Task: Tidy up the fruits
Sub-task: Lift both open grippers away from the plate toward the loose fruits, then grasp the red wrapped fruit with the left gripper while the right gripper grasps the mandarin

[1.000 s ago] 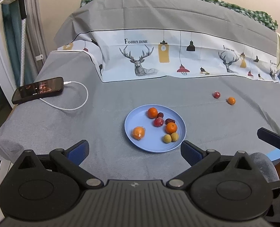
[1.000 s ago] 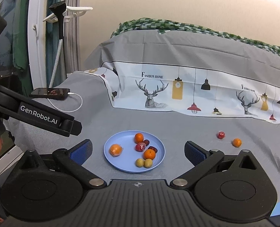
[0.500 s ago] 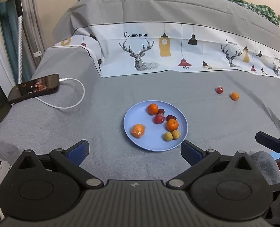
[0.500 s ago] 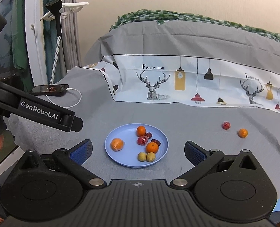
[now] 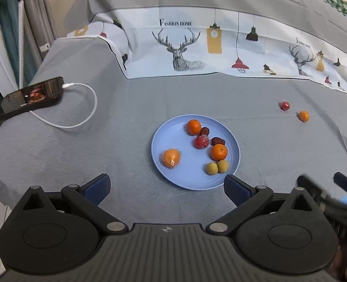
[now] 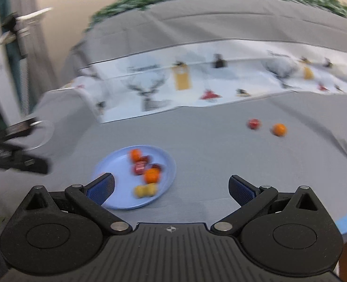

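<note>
Bed (image 5: 103,145), grey cover, deer-print sheet behind: your cameras have moved closer since a second ago. Blue plate (image 5: 190,178): seven fruits aboard. Red fruit (image 6: 253,123), orange (image 6: 279,129): loose, far right, likely next. Left claw (image 5: 166,184), right claw (image 6: 171,186): fingers apart, empty.

A bed covered with a grey sheet (image 5: 136,98) carries everything. Near its middle lies a blue plate (image 5: 187,178) with fruits on it. Far to the right of the plate, a small red fruit (image 5: 284,105) and a small orange (image 5: 303,116) lie directly on the sheet, just beside each other. At the left edge lies a smartphone (image 5: 32,96) with a white cable (image 5: 89,115) looping over the sheet.
</note>
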Motion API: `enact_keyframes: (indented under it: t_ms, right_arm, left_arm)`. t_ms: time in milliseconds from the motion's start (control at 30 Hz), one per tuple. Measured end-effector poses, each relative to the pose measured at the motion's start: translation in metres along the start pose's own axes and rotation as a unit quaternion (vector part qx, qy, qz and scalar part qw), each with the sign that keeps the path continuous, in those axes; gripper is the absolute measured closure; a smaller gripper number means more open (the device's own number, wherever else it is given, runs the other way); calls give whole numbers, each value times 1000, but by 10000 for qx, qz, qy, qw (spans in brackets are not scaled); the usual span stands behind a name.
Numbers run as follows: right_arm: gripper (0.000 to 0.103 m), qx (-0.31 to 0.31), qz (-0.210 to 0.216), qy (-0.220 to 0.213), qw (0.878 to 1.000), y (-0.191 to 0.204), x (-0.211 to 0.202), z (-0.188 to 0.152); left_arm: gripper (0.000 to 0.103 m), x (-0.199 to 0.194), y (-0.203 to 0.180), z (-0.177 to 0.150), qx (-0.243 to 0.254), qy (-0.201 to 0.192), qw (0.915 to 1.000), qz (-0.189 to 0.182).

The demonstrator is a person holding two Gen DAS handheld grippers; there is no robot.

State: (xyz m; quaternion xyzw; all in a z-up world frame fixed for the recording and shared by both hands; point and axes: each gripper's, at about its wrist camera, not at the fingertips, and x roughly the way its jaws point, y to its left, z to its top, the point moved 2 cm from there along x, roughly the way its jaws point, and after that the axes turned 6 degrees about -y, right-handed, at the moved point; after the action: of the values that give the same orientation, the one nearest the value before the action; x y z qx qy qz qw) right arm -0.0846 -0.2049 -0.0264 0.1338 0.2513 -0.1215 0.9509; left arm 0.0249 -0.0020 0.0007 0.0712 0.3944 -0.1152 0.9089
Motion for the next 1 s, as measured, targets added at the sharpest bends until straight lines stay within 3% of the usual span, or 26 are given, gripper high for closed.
enact_keyframes:
  t_ms: [133,267,367,533,667,800,833,900,933,1000]
  right_arm:
    - [1,348,-817,-205,9958,-49,46,9]
    - [1,543,-1736,-360,9827,-105,118,15]
    - [1,733,-2254,-243,9712,-144,172,14]
    - [1,874,-2598,-87,9617,-187,250,14]
    - [1,639,-2556,243,9644,-203,301,11]
    - [2,399,-2464,138,9683,-212,325,20]
    - [8,368,-2510,90,9672,-215,328,22]
    - [40,359,-2644,-14,9638,-219,324,26]
    - [65,329,-2810,11,9591,-223,320,27]
    - [64,582,-3158,-1,9470,-239,308,28]
  left_arm:
    - [0,24,-14,16,-1,209,9998,14]
    - [0,40,-27,35,32,291,9995,74]
    - [0,57,-38,48,100,402,9990,174]
    - [0,92,-58,73,214,577,9977,297]
    - [0,121,-80,88,415,611,9966,369]
    - [0,161,-115,101,566,631,9963,164]
    - [0,172,-125,104,616,596,9963,30]
    - [0,199,-151,109,863,526,9946,-219]
    - [0,214,-166,111,995,462,9934,-343]
    - [0,245,-200,116,1217,351,9899,-637]
